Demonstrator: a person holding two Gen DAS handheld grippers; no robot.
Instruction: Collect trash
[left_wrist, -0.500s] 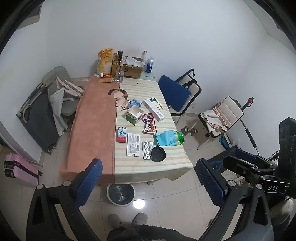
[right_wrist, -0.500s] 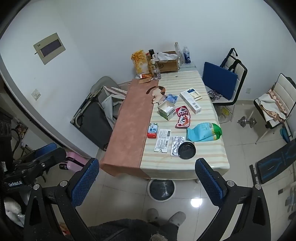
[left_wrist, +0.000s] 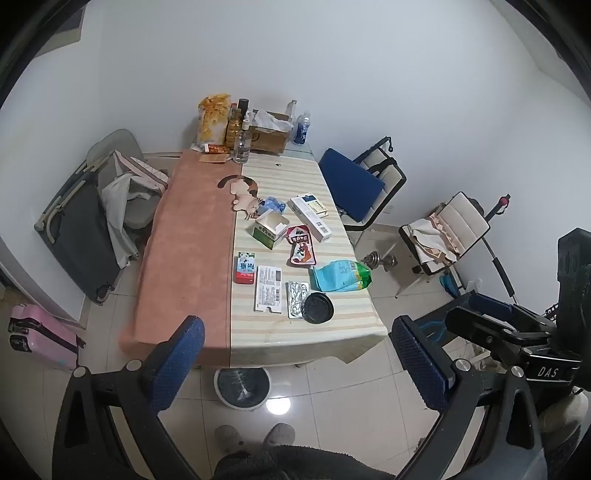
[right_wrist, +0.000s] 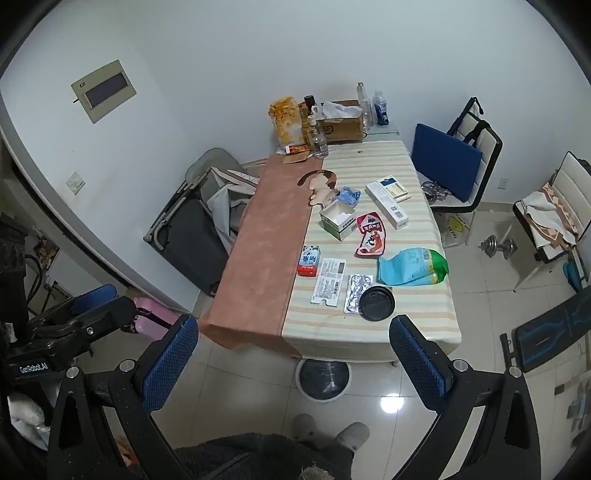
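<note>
Litter lies on the striped half of the table (left_wrist: 332, 332): a black lid (left_wrist: 318, 308), a foil blister pack (left_wrist: 297, 298), a white slip (left_wrist: 267, 288), a red and blue carton (left_wrist: 245, 267), a blue-green bag (left_wrist: 341, 275), a red wrapper (left_wrist: 302, 248) and an opened green box (left_wrist: 270, 225). A bin (left_wrist: 242, 386) with a dark liner stands on the floor under the near table edge. My left gripper (left_wrist: 295, 369) and my right gripper (right_wrist: 295, 363) both hang open and empty, well short of the table. The same lid (right_wrist: 376, 302) and bin (right_wrist: 324, 376) show in the right wrist view.
Bottles, a cardboard box (left_wrist: 269, 137) and a snack bag crowd the table's far end. A grey chair (left_wrist: 122, 177) with clothes stands left, a chair with a blue cushion (left_wrist: 351, 184) right. A dumbbell (left_wrist: 378, 261) and a pink suitcase (left_wrist: 40, 338) lie on the floor. Slippered feet (left_wrist: 255, 435) show below.
</note>
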